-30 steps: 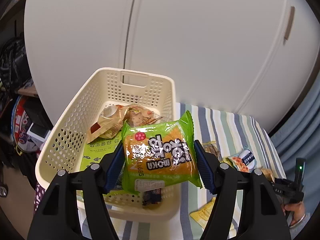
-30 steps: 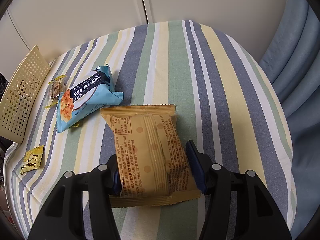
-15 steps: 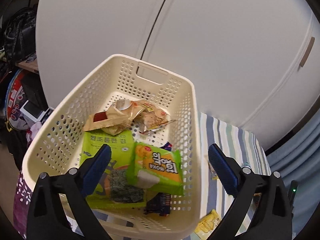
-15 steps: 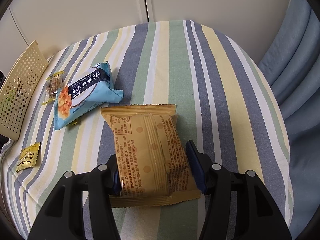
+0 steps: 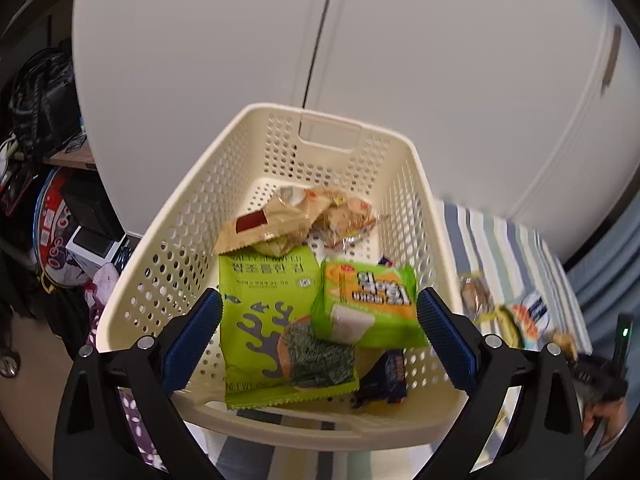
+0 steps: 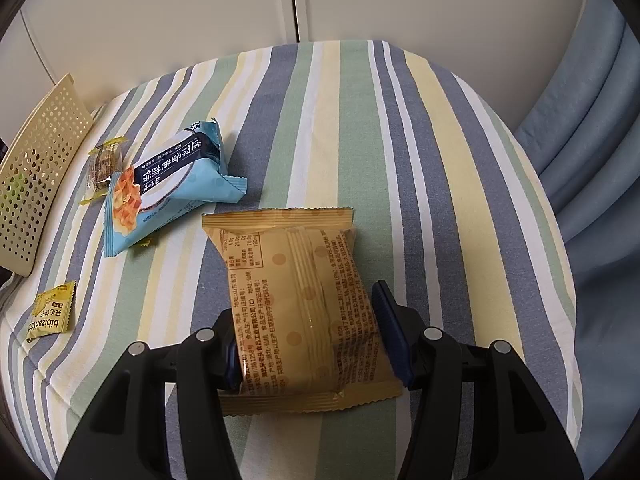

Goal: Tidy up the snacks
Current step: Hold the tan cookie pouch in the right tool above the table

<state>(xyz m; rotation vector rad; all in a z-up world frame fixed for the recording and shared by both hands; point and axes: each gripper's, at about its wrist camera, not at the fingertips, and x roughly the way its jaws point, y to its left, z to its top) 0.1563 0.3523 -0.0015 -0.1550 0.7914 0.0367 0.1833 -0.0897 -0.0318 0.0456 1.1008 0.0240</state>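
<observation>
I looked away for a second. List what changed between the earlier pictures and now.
The left gripper opened and let go of the green snack pack, which dropped into the basket beside the seaweed bag. The right gripper stays clamped on the tan packet; the snacks on the striped cloth are unmoved.

I see a surface covered by a striped cloth (image 6: 332,128) in blue, green, yellow and white. On it, from my right wrist view: a cream perforated basket (image 6: 36,184) at the far left, a small dark wrapped candy (image 6: 102,168) touching a light blue snack packet (image 6: 168,180), a small yellow sachet (image 6: 50,316) near left, and a tan packet (image 6: 300,300) nearest.
</observation>
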